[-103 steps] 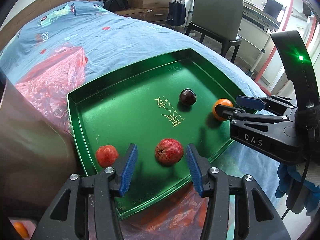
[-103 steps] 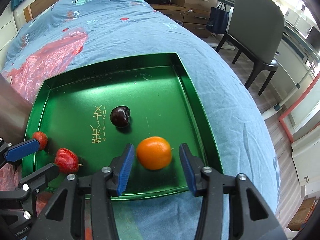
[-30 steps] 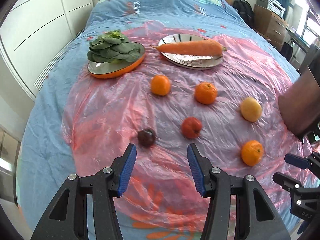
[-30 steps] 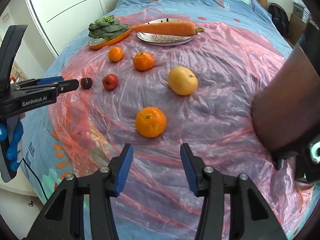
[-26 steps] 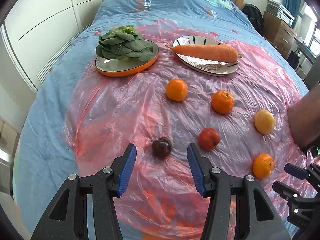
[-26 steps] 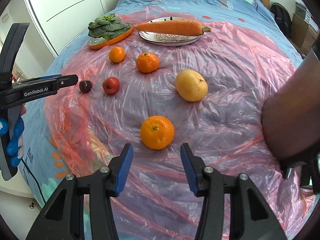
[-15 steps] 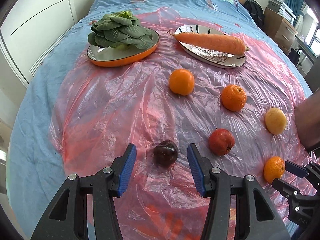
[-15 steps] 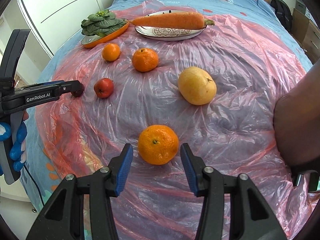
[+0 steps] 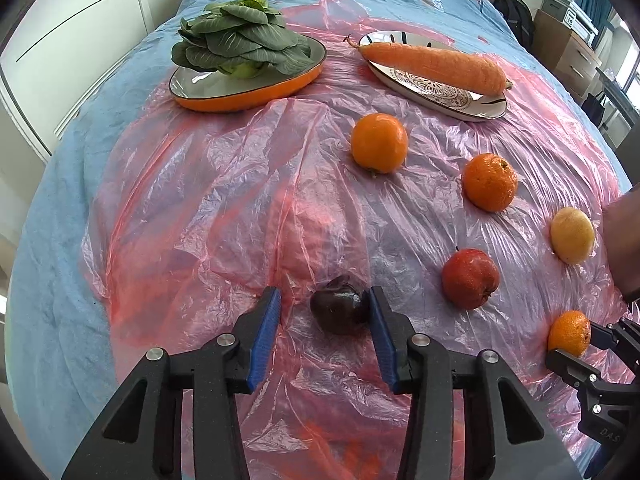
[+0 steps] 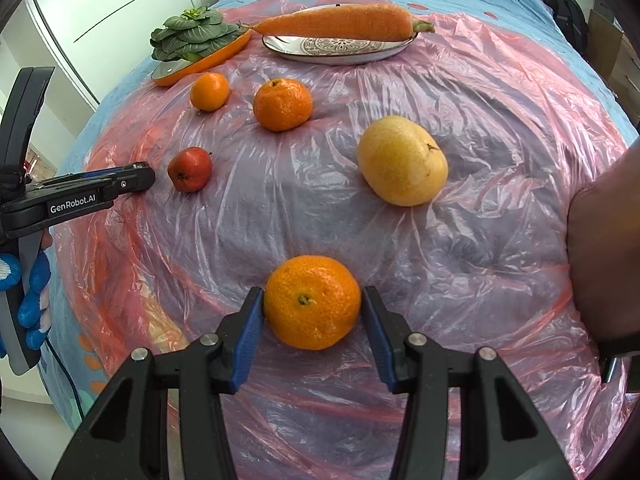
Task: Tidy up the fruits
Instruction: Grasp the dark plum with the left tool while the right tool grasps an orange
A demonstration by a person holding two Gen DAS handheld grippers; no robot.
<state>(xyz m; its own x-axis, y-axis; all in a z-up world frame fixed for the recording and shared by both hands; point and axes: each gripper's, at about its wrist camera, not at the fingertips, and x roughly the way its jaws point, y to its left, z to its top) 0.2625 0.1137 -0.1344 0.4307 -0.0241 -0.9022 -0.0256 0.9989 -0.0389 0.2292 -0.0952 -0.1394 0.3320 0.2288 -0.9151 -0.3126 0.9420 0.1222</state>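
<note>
On the pink plastic sheet point(image 9: 224, 200) lies a dark plum point(image 9: 340, 310), between the blue pads of my left gripper point(image 9: 322, 300). The jaws are closing: the right pad touches the plum and the left pad still stands apart. In the right wrist view an orange point(image 10: 312, 308) sits between the pads of my right gripper point(image 10: 312, 296), which flank it closely without squeezing. A red fruit point(image 9: 470, 278), two more oranges point(image 9: 379, 142) point(image 9: 490, 187) and a yellow fruit point(image 10: 402, 160) lie loose on the sheet.
At the back, leafy greens sit on an orange-rimmed plate point(image 9: 240, 92) and a carrot point(image 9: 432, 62) on a patterned plate point(image 10: 336, 50). A brown blurred mass point(image 10: 604, 240) fills the right edge. A blue-gloved hand point(image 10: 28, 292) holds the left gripper. The bed drops off at the left.
Both grippers left the green tray, then sank toward the sheet. The plum now lies between the left pads, which have narrowed, and the orange between the right pads.
</note>
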